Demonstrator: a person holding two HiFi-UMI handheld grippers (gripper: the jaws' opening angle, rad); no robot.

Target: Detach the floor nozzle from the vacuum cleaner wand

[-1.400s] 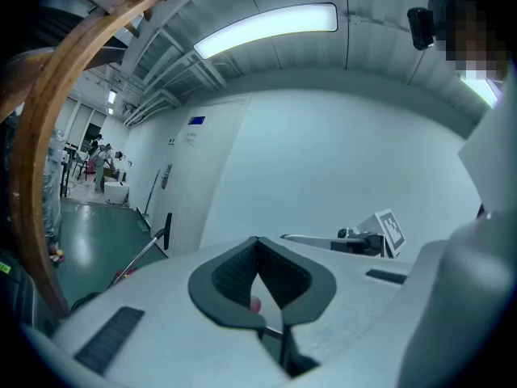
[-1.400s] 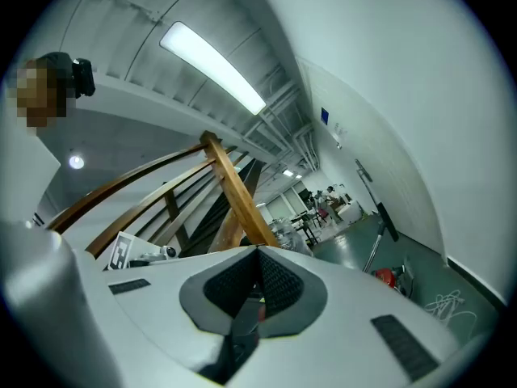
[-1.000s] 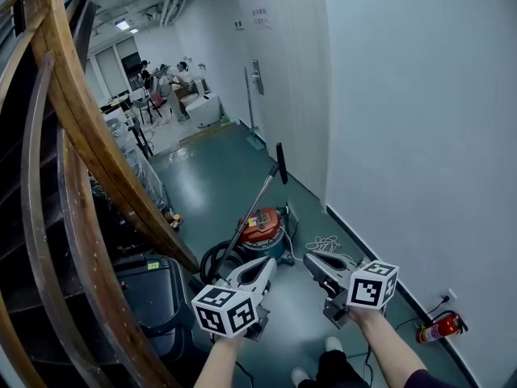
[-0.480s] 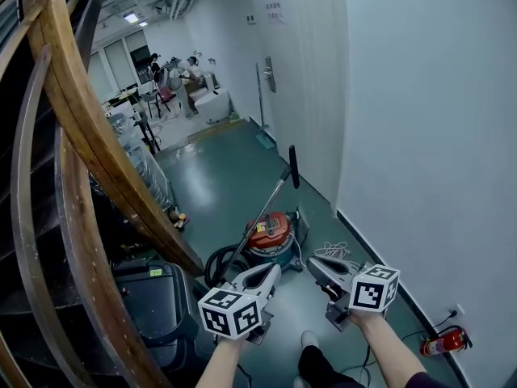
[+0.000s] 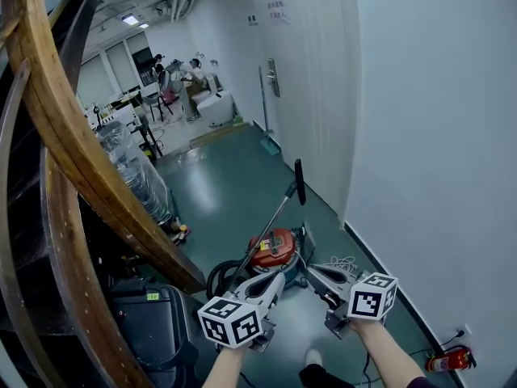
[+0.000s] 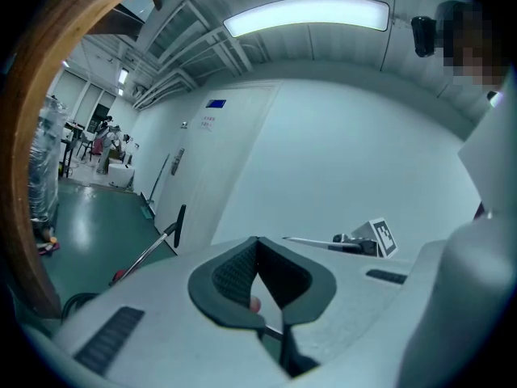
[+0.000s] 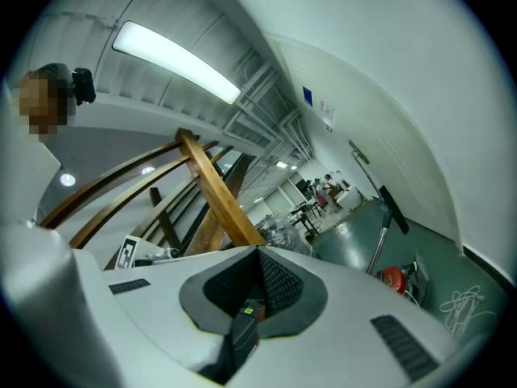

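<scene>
Green floor [image 5: 218, 176] ahead carries the vacuum [image 5: 273, 249], its wand [image 5: 268, 225] slanting up beside the wall [image 5: 420, 136]; we cannot see the nozzle. We carry the left gripper [image 5: 276, 276] and right gripper [image 5: 310, 270] side by side, jaws closed on nothing, since the vacuum looks beyond reach.

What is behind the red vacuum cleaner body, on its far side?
Bare green floor, then a long-handled tool leaning against the white wall. The wand has its lower end covered by the left gripper, so no floor nozzle shows.
</scene>
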